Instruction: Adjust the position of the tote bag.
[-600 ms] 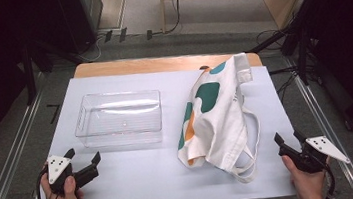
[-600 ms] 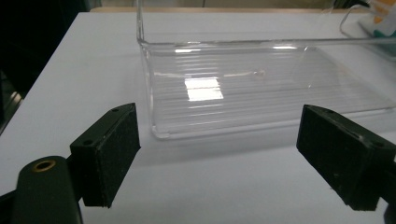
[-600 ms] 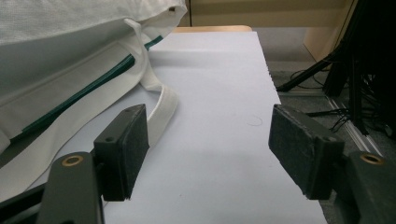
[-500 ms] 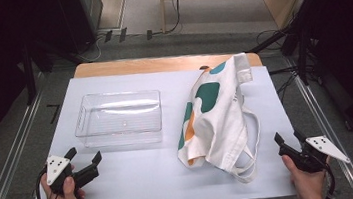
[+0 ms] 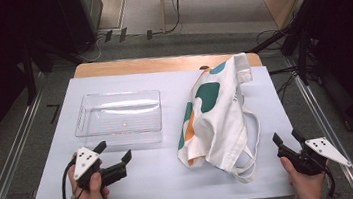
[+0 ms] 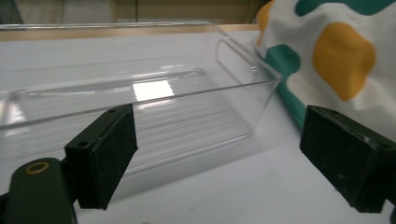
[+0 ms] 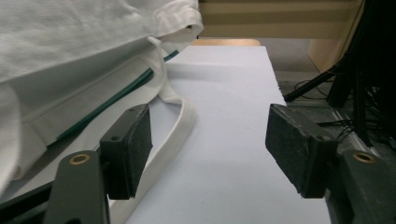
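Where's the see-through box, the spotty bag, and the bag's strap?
See-through box [image 5: 118, 117], high view, on its bare floor.
Spotty bag [image 5: 208, 96], high view, on a green patch.
Bag's strap [image 7: 175, 128], right gripper view, on the white loop lying on the table.

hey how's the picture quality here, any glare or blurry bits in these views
High view: sharp; soft glare streaks on the clear plastic bin, room around the table dark. Left gripper view: bright square reflection on the bin floor; patterned tote bag slightly soft. Right gripper view: near jaws and white strap blurred, background sharper.
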Tool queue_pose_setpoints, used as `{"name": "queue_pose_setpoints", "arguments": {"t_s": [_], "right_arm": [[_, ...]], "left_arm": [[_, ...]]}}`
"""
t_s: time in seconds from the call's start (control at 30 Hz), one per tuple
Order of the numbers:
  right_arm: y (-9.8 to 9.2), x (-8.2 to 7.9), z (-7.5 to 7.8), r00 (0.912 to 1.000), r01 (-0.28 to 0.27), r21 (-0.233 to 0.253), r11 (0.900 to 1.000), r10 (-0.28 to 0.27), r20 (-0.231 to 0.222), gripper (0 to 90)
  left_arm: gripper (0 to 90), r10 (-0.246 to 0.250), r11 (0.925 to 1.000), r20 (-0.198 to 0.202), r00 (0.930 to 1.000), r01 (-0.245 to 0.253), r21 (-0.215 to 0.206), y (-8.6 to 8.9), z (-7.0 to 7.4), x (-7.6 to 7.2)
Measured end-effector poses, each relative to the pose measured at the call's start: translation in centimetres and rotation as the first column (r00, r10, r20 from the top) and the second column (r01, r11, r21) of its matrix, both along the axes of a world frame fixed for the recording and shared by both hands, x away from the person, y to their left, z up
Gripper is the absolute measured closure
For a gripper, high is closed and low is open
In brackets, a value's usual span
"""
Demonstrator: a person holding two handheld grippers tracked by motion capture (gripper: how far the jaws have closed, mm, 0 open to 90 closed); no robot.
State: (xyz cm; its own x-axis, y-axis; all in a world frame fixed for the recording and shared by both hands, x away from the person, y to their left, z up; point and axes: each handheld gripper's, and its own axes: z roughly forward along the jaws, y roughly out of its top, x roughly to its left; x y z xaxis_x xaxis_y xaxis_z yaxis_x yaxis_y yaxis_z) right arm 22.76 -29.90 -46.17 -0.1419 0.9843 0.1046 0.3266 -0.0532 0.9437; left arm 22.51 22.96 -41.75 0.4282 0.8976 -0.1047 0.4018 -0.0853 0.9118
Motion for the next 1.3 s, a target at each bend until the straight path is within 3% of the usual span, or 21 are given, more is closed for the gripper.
{"name": "queue_pose_setpoints", "arguments": {"t_s": [0.2, 0.33, 0.4, 0.53, 0.57, 0.6, 0.67, 0.73, 0.77, 0.8, 0.83, 0.87, 0.9, 0.93, 1.03, 1.07, 1.17, 1.2, 1.23, 1.3], "right_arm": [[1.0, -0.7, 1.0, 0.9987, -0.042, 0.029, 0.999, 0.041, 0.031, 37.8], [2.0, -1.2, 1.7, 0.9902, -0.130, 0.054, 0.990, 0.127, 0.058, 58.8], [2.7, -1.4, 2.1, 0.9803, -0.189, 0.049, 0.981, 0.186, 0.068, 69.0], [4.4, -1.5, 2.7, 0.9532, -0.294, 0.073, 0.953, 0.287, 0.096, 77.1], [4.4, -1.5, 2.7, 0.9532, -0.294, 0.073, 0.953, 0.287, 0.096, 77.1], [5.7, -1.4, 2.7, 0.9423, -0.329, 0.059, 0.942, 0.324, 0.084, 78.8], [7.1, -1.0, 2.3, 0.9373, -0.347, 0.042, 0.937, 0.345, 0.050, 81.9], [8.3, -0.5, 1.8, 0.9317, -0.363, 0.033, 0.931, 0.363, 0.021, 84.3], [8.8, -0.3, 1.6, 0.9249, -0.380, 0.026, 0.925, 0.380, 0.012, 84.7], [9.3, -0.1, 1.5, 0.9178, -0.397, 0.020, 0.918, 0.397, 0.006, 85.3], [9.3, -0.1, 1.5, 0.9178, -0.397, 0.020, 0.918, 0.397, 0.006, 85.3], [10.1, 0.4, 1.1, 0.9008, -0.434, 0.022, 0.901, 0.434, -0.004, 86.0], [10.5, 0.6, 0.9, 0.8933, -0.449, 0.023, 0.893, 0.449, -0.012, 86.0], [10.8, 0.8, 0.8, 0.8895, -0.456, 0.018, 0.890, 0.457, -0.017, 86.0], [11.2, 1.1, 0.5, 0.8804, -0.473, 0.026, 0.881, 0.474, -0.020, 85.2], [11.1, 1.1, 0.5, 0.8797, -0.474, 0.041, 0.879, 0.475, -0.019, 85.0], [10.5, 1.2, 0.5, 0.8810, -0.471, 0.072, 0.879, 0.473, -0.013, 81.8], [10.3, 1.2, 0.5, 0.8836, -0.466, 0.077, 0.881, 0.468, -0.009, 80.7], [10.3, 1.2, 0.5, 0.8836, -0.466, 0.077, 0.881, 0.468, -0.009, 80.7], [9.6, 1.0, 0.7, 0.8918, -0.451, 0.088, 0.888, 0.452, 0.011, 76.7]], "left_arm": [[8.3, -0.081, 0.9967, -0.013, 0.9967, 0.081, 0.007, -4.7, 0.3, 1.4], [8.3, -0.154, 0.9880, -0.007, 0.9880, 0.154, 0.012, -7.6, 0.3, 1.8], [8.3, -0.188, 0.9821, -0.007, 0.9822, 0.188, 0.014, -9.0, 0.2, 1.7], [8.3, -0.257, 0.9665, -0.003, 0.9665, 0.257, -0.003, -11.5, 0.3, 1.2], [8.4, -0.257, 0.9665, -0.003, 0.9665, 0.257, -0.003, -11.5, 0.3, 1.2], [8.3, -0.300, 0.9536, 0.000, 0.9538, 0.300, -0.021, -12.8, 0.4, 0.8], [8.3, -0.341, 0.9397, 0.010, 0.9400, 0.341, -0.022, -14.2, 0.4, 0.3], [7.8, -0.387, 0.9215, 0.031, 0.9217, 0.388, -0.025, -15.5, 0.3, -0.4], [6.1, -0.387, 0.9215, 0.031, 0.9217, 0.388, -0.025, -15.5, 0.3, -0.4], [4.9, -0.406, 0.9139, 0.022, 0.9137, 0.406, 0.004, -16.8, -0.1, -0.6], [4.9, -0.406, 0.9139, 0.022, 0.9137, 0.406, 0.004, -16.8, -0.1, -0.6], [5.2, -0.395, 0.9188, -0.004, 0.9189, 0.395, 0.009, -17.5, -0.5, -0.5], [8.0, -0.395, 0.9188, -0.004, 0.9189, 0.395, 0.009, -17.5, -0.5, -0.5], [12.9, -0.364, 0.9313, -0.031, 0.9310, 0.364, 0.010, -17.7, -0.9, -0.1], [29.0, -0.358, 0.9336, -0.048, 0.9326, 0.358, 0.002, -17.5, -1.2, 0.2], [36.5, -0.384, 0.9234, -0.045, 0.9224, 0.383, -0.025, -17.1, -1.3, 0.3], [65.5, -0.423, 0.9058, -0.047, 0.9047, 0.422, -0.034, -16.8, -1.3, 0.4], [75.2, -0.432, 0.9019, -0.052, 0.9005, 0.431, -0.035, -16.7, -1.3, 0.4], [80.1, -0.432, 0.9019, -0.052, 0.9005, 0.431, -0.035, -16.7, -1.3, 0.4], [83.1, -0.439, 0.8985, -0.050, 0.8971, 0.438, -0.022, -16.4, -1.3, 0.5]]}}
